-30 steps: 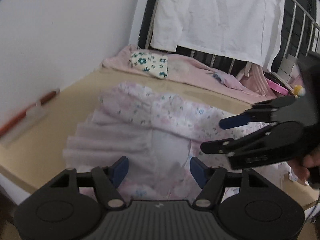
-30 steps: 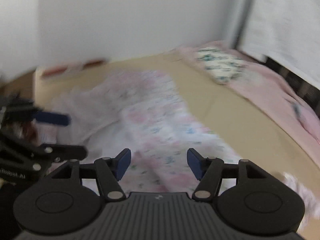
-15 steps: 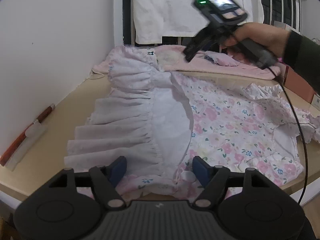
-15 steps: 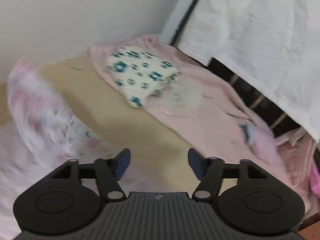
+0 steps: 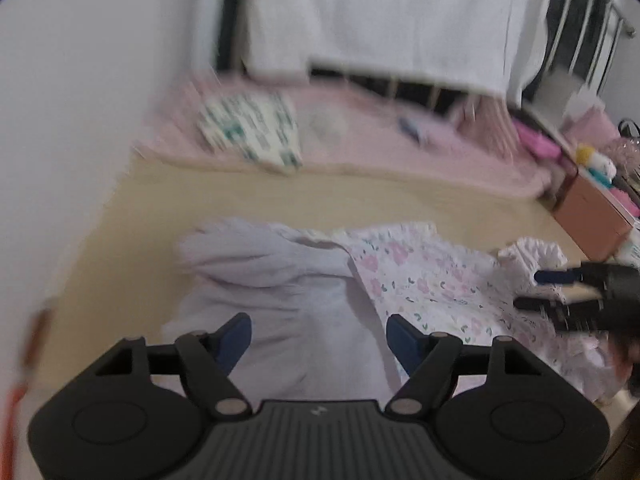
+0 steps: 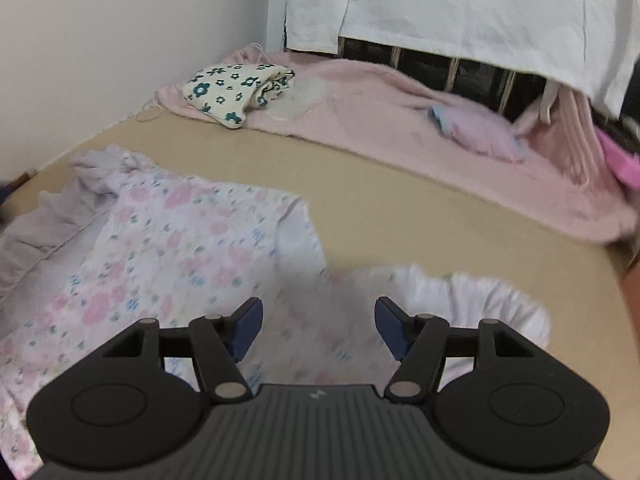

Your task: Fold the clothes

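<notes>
A pink floral dress [image 6: 176, 240] with a pale lilac ruffled lining [image 5: 280, 292] lies spread on the tan mattress [image 6: 420, 216]. My left gripper [image 5: 318, 340] is open and empty, just above the lilac lining. My right gripper [image 6: 318, 328] is open and empty, hovering over the dress's ruffled sleeve [image 6: 480, 300]. In the left wrist view the right gripper [image 5: 560, 290] shows at the right edge, open over the sleeve [image 5: 532, 252].
A pink blanket [image 6: 400, 108] lies along the far side with a folded green-flowered cloth [image 6: 232, 88] on it. A white sheet [image 6: 460, 8] hangs on the metal bed rail. The wall [image 5: 80, 100] is on the left; boxes [image 5: 592, 216] stand at right.
The right gripper has come down from the far side of the bed to the dress's sleeve. The lifted ruffled hem now lies dropped on the dress. The left view is motion-blurred.
</notes>
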